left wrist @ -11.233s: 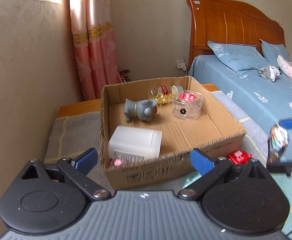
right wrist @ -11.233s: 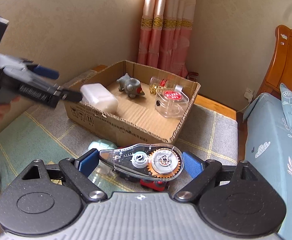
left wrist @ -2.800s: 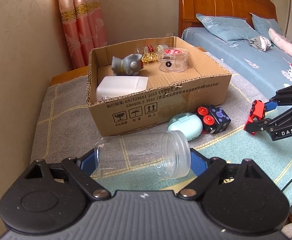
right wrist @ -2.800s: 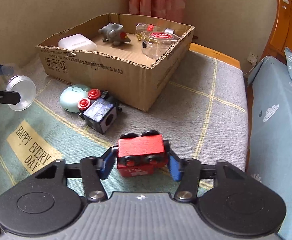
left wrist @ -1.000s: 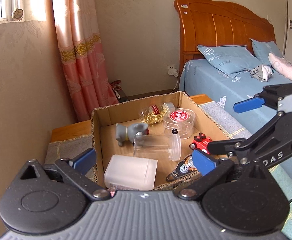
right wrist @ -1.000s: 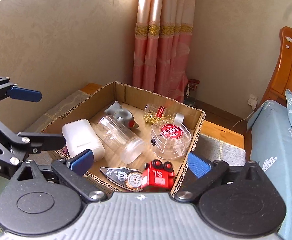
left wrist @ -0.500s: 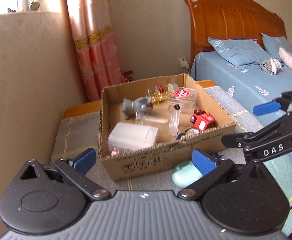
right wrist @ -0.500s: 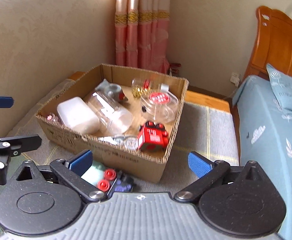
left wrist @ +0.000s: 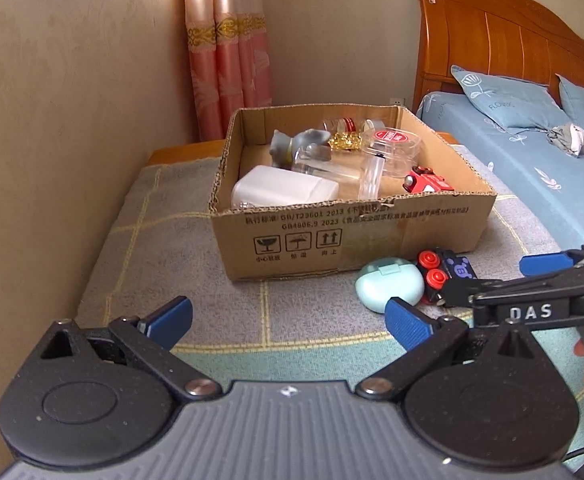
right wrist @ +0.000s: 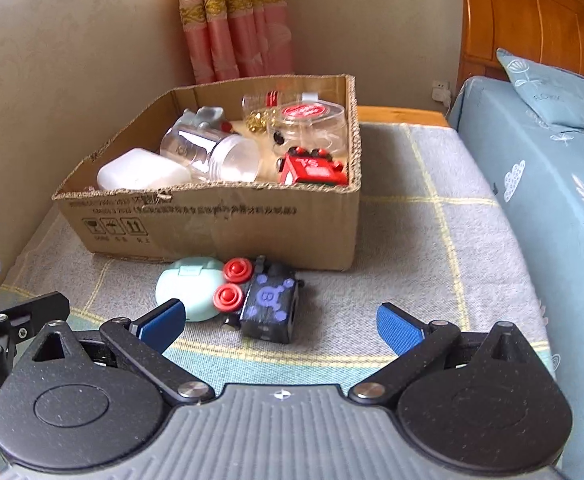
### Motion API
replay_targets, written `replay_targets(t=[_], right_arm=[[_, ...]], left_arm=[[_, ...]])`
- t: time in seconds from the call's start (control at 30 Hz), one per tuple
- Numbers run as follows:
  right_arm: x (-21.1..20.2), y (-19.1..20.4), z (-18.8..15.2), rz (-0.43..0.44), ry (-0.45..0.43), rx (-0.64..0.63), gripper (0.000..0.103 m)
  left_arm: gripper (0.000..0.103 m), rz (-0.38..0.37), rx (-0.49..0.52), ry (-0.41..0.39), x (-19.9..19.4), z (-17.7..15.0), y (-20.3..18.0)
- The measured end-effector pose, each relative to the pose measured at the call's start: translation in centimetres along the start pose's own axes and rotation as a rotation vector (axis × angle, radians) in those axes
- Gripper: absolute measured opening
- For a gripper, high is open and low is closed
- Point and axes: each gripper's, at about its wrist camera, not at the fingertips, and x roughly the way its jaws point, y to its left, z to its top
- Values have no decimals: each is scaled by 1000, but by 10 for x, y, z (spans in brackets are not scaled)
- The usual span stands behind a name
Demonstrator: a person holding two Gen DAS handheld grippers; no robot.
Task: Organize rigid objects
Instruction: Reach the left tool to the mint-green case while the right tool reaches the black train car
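Pink curtain (left wrist: 228, 48) hangs beside a wooden headboard (left wrist: 500, 44) (blue pillow (left wrist: 504, 96) below).

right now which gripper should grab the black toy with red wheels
Right. The right gripper is open and lined up with the black toy; from the left gripper it sits off to one side.

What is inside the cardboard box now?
Inside the cardboard box: a white container, a clear jar lying down, a grey figurine, a red-lidded round tub, gold beads, a red toy train. The front wall hides the box floor.
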Motion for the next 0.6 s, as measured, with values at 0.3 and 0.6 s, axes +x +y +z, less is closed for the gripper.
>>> replay_targets(t=[0.3, 0.6], right_arm=[[27, 0, 3, -34, 30, 38, 103], [31, -20, -4, -123, 32, 29, 103]], left_arm=[[102, -3, -25, 8, 5, 0, 6], [102, -27, -22, 45, 20, 1, -1]])
